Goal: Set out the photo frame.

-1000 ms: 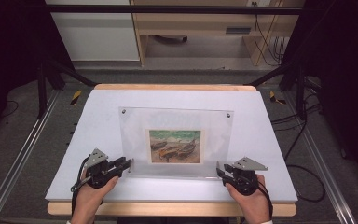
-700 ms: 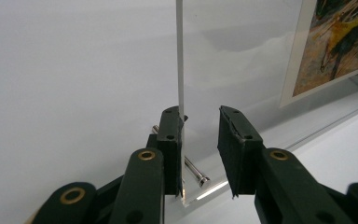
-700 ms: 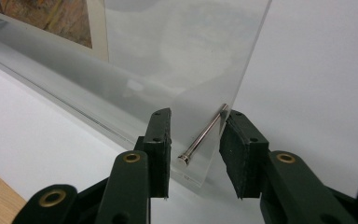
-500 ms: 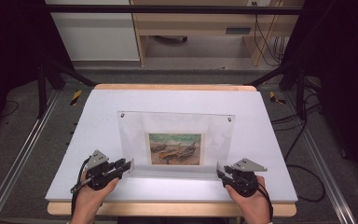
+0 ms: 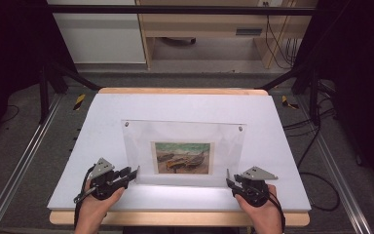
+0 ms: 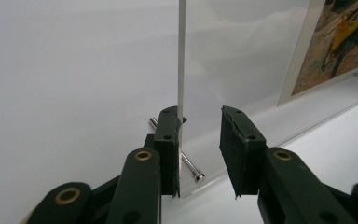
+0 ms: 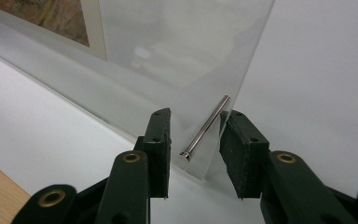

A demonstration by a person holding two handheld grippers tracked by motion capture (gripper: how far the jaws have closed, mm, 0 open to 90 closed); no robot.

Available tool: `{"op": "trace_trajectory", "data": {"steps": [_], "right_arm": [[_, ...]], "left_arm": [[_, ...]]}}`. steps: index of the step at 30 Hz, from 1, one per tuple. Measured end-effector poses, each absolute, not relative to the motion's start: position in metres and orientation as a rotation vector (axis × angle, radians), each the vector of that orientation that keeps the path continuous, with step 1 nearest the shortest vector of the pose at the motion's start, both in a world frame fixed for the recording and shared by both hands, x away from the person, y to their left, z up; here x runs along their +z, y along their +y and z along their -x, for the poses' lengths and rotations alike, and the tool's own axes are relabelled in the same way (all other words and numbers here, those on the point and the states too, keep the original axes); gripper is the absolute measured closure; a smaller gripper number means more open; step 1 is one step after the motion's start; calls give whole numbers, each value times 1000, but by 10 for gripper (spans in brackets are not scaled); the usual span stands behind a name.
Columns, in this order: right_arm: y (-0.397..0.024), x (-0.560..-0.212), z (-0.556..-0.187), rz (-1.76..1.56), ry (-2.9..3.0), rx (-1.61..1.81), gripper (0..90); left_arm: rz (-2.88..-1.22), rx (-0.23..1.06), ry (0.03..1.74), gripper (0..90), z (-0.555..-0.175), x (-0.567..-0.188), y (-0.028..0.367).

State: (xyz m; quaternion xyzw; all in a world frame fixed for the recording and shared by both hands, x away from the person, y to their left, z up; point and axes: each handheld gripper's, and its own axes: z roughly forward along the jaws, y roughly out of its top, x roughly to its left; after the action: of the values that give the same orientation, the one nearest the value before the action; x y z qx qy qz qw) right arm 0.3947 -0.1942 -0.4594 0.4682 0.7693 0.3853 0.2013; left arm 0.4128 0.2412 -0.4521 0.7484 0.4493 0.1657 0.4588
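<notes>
Clear frame (image 5: 185, 146) upright on table (image 5: 282, 146), gripper views show corner pins (image 6: 189, 164), left gripper (image 5: 132, 174) and right gripper (image 5: 230, 181) parted, straddling its near corners.

Frame (image 5: 185, 146) upright mid-table (image 5: 282, 146), picture (image 5: 182, 157) inside it

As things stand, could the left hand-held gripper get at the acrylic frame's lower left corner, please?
Probably yes. The left hand-held gripper is open and already straddles the acrylic frame at that corner, with one jaw against the panel edge beside the metal standoff pin. Nothing blocks it.
</notes>
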Motion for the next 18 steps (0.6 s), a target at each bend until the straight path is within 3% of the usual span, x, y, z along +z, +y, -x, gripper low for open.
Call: {"op": "trace_trajectory", "data": {"steps": [18], "right_arm": [[-194, -461, -393, -1325, 2157, 1076, 634]], "left_arm": [[-1870, 418, 1099, 645, -410, -453, 238]]}}
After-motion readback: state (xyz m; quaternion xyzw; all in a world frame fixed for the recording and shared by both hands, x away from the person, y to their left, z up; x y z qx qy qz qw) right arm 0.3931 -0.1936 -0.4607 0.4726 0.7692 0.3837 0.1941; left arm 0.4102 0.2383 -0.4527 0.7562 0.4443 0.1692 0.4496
